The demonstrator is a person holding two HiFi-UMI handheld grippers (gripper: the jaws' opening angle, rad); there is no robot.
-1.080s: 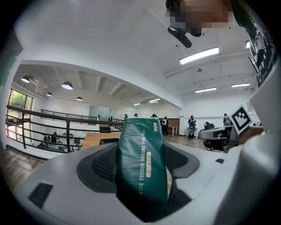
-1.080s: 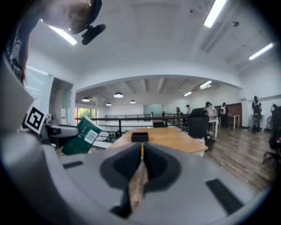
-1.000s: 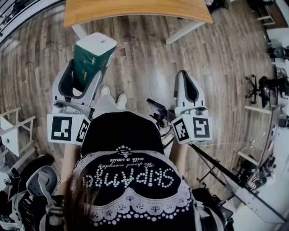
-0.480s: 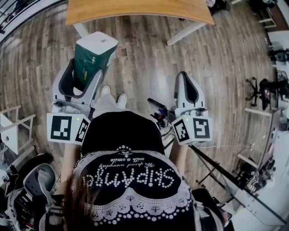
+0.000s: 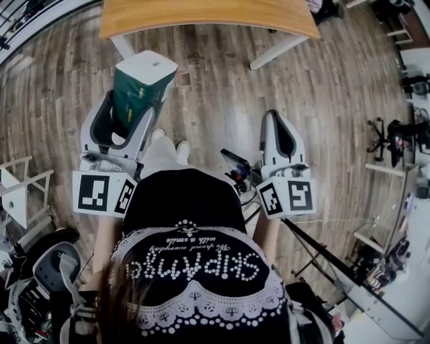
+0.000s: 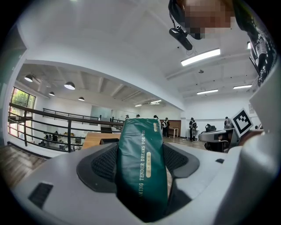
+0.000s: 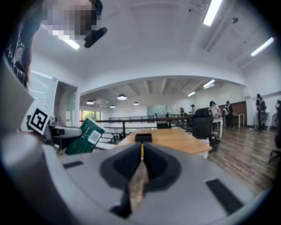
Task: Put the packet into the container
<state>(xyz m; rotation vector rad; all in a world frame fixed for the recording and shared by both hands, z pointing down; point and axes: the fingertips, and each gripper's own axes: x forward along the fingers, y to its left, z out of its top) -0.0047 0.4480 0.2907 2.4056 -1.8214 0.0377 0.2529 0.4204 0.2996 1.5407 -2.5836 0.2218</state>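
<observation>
Standing with both forearms held out low at waist height, the person (image 5: 188, 269) in a dark top with white lettering has one gripper in each hand, both pointing forward and slightly down over the floor. Nearest the body sit the two marker cubes, one at the back of each tool, roughly level with each other on either side of the waist. The left gripper (image 5: 129, 107) has its jaws spread wide and pressed against the two flanks of a dark green packet (image 5: 138, 84), which fills the gap between the pads and stands up out of them, its white end uppermost and leaning a little toward the middle. In the left gripper view a line of pale print runs lengthwise down the packet's face. The right gripper (image 5: 277, 121) is held well apart from the left, carrying nothing; its own view shows the jaws drawn together with only a thin slit between them. A pair of white shoes (image 5: 169, 141) peeks out between the two tools. Beyond lies the wood-plank floor (image 5: 215, 80), and farther ahead stands a light wooden table (image 5: 201, 13), well clear of the packet.
</observation>
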